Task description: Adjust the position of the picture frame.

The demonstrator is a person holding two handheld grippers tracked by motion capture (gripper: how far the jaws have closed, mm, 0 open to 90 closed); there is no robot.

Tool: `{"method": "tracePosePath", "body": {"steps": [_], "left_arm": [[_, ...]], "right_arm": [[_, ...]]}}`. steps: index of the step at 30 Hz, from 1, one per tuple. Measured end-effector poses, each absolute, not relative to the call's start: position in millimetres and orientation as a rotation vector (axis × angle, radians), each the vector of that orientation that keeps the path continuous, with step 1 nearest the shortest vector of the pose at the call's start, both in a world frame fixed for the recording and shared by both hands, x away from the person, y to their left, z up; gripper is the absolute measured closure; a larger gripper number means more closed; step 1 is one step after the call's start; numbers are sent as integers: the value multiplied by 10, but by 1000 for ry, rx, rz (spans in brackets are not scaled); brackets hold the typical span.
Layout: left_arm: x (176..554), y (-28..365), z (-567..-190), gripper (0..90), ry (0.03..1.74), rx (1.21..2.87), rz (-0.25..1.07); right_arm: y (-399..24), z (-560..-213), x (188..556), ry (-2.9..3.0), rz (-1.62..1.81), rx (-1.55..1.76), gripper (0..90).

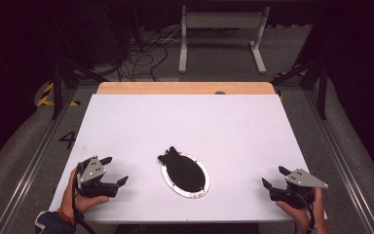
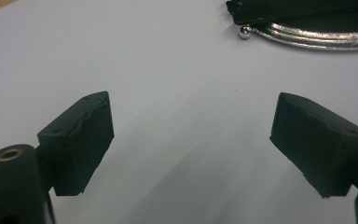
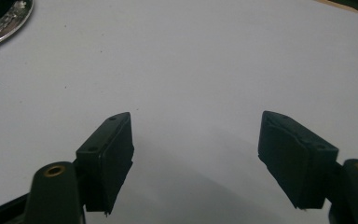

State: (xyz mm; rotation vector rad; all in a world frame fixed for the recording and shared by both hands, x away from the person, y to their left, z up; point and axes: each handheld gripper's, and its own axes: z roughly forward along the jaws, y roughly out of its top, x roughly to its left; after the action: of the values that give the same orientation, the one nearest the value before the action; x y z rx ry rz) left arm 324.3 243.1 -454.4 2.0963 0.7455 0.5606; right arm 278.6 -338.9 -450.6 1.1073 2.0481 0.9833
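Both pairs of jaws are spread with nothing between them. The left gripper (image 1: pixel 108 170) rests near the table's near-left corner, held in the person's left hand (image 1: pixel 80 197), its jaws pointing right toward the middle. The right gripper (image 1: pixel 274 177) sits near the near-right corner in the right hand (image 1: pixel 304 212), its jaws pointing left and slightly away.

Between them, a little left of centre and toward the near edge, lies an oval metal plate (image 1: pixel 200 192) with a dark object (image 1: pixel 182 170) lying on it; a narrow end of that object sticks out over the plate's far-left rim. In the left gripper view the plate's rim (image 2: pixel 317 39) and a small shiny ball (image 2: pixel 245 31) beside it show at the far right. The rim also shows at the top left corner of the right gripper view (image 3: pixel 4 23).

This looks like the starting pose: neither gripper touches anything, and both stand well apart from the plate. The next move probably calls for one gripper to travel inward, line its spread jaws across the dark object, likely at the narrow end, and come down over it before closing. The plate is loose on the white table (image 1: pixel 185 122) and may slide if nudged, so the other gripper may need to steady its rim.
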Motion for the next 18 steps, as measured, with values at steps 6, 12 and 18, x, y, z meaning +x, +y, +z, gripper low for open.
{"method": "tracePosePath", "body": {"steps": [6,12,18], "left_arm": [[3216,2402,-4544,162,716,2102,539],[3234,2330,-4564,317,681,2142,511],[3365,2143,-4479,615,609,2179,499]], "right_arm": [[-3342,-4518,2793,2075,986,1105,286],[-3261,-4525,2823,2130,1025,1100,350],[-3055,-4534,2797,2245,1059,1014,632]]}}
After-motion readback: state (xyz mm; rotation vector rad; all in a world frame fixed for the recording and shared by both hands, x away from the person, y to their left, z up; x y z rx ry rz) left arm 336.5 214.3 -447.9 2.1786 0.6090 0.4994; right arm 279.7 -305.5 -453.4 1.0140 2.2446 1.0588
